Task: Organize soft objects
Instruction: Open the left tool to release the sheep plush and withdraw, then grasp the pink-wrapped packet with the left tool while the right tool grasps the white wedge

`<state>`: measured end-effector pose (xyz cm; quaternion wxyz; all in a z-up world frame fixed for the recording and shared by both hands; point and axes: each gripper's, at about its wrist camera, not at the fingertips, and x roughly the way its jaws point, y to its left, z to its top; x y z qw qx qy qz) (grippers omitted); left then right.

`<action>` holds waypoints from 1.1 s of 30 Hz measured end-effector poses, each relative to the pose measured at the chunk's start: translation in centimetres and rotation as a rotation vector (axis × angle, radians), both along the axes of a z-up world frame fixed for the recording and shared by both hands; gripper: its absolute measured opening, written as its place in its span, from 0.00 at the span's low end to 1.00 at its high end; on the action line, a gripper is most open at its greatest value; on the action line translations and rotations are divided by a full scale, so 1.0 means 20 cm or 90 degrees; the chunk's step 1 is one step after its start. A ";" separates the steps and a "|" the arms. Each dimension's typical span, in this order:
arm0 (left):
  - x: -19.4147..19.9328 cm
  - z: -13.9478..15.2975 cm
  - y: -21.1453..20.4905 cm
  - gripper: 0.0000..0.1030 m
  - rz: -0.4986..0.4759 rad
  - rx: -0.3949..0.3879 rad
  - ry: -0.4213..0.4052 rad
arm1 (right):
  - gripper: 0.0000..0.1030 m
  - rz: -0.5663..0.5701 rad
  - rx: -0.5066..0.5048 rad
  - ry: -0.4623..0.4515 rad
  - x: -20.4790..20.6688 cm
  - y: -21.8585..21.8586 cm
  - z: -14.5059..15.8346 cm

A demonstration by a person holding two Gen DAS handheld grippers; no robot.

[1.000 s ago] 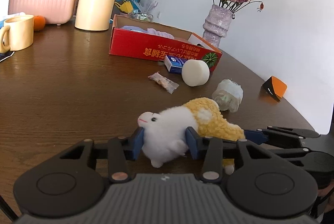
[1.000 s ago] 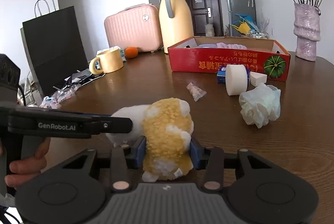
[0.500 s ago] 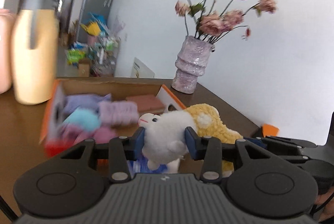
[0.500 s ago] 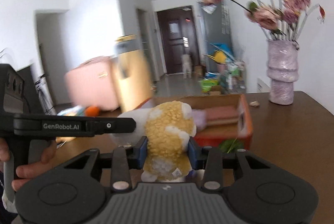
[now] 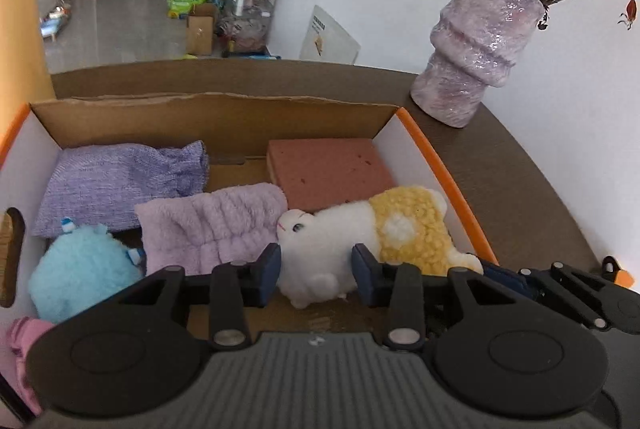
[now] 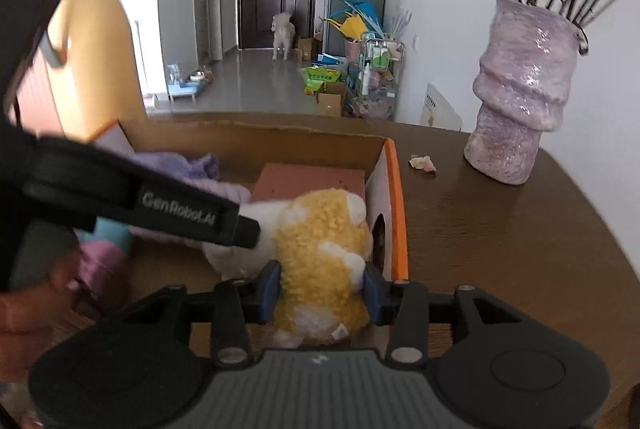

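Note:
A white and yellow plush toy hangs low inside the right end of an orange-rimmed cardboard box. My left gripper is shut on its white head, and the jaws are closing. My right gripper still has its pads against the toy's yellow body while its jaws are opening. In the right wrist view one left gripper finger crosses in front of the box. Whether the toy touches the box floor I cannot tell.
The box holds a purple cloth, a lilac towel, a light blue plush and a reddish sponge. A purple vase stands right of the box on the brown table. A yellow jug stands behind left.
Both grippers have carried the plush toy from the open table across to the box. It now hangs inside the box's right end instead of over the tabletop.

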<state>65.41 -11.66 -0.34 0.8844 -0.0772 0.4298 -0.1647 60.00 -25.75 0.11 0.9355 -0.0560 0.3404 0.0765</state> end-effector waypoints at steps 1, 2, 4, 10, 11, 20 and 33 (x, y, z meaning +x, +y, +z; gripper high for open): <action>-0.01 0.00 0.00 0.40 0.005 0.009 -0.004 | 0.46 -0.001 -0.004 -0.004 0.00 0.00 -0.01; -0.02 0.01 0.00 0.42 0.004 0.014 -0.012 | 0.46 -0.001 -0.005 -0.008 -0.01 0.01 -0.01; -0.07 0.04 0.01 0.44 -0.003 0.020 -0.036 | 0.49 -0.001 -0.005 -0.016 -0.03 0.00 0.00; -0.30 0.24 0.12 0.50 0.000 0.040 -0.125 | 0.65 0.000 0.026 -0.083 -0.24 -0.06 0.21; -0.35 0.28 0.15 0.51 0.005 0.045 -0.143 | 0.66 -0.002 0.032 -0.095 -0.28 -0.07 0.25; -0.94 0.54 0.45 0.64 0.121 0.114 -0.294 | 0.83 0.011 0.068 -0.223 -0.80 -0.14 0.51; -1.93 0.40 0.53 0.97 0.198 0.151 -0.516 | 0.97 0.030 0.136 -0.397 -1.56 -0.05 0.32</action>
